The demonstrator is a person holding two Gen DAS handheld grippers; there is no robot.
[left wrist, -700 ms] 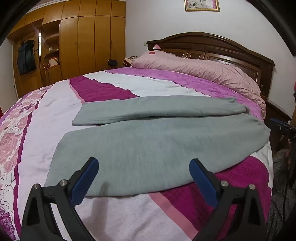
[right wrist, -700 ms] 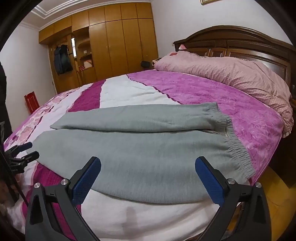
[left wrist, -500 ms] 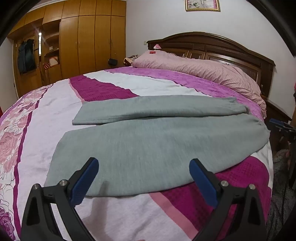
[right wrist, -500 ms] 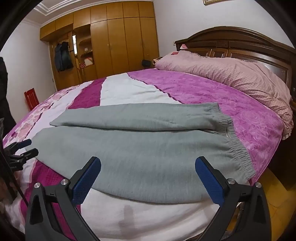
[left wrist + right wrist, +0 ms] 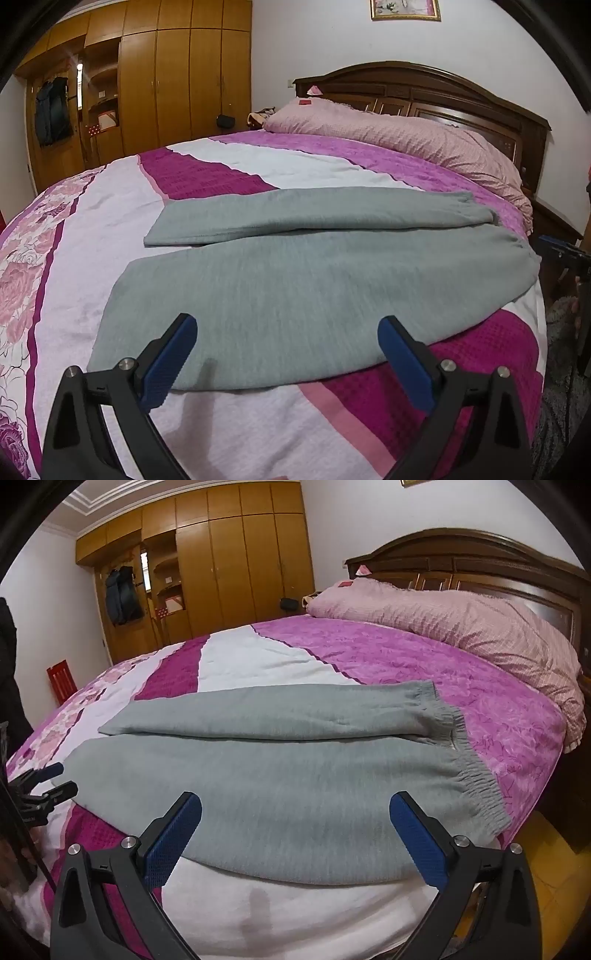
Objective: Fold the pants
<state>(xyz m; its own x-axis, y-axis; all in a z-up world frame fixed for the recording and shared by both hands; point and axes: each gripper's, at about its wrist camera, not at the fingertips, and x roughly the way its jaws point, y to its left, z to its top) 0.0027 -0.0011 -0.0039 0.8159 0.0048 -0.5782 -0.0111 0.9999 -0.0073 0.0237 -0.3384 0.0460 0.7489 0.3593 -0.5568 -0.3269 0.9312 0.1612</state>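
Observation:
Grey pants [image 5: 295, 280] lie flat across the bed, both legs spread side by side, cuffs to the left and elastic waistband [image 5: 476, 775] to the right. My left gripper [image 5: 286, 354] is open and empty, hovering over the near leg close to its cuff end. My right gripper [image 5: 295, 830] is open and empty, hovering over the near leg close to the waistband. In the right wrist view the left gripper [image 5: 51, 782] shows at the far left; in the left wrist view the right gripper [image 5: 565, 254] shows at the far right.
The bed has a pink, white and magenta quilt [image 5: 207, 177]. A long pink pillow [image 5: 406, 140] lies against the dark wooden headboard [image 5: 443, 92]. Wooden wardrobes [image 5: 240, 561] line the far wall. A red chair [image 5: 61, 679] stands beyond the bed's left side.
Both grippers have shifted only slightly; the pants lie as before and both grippers stay open.

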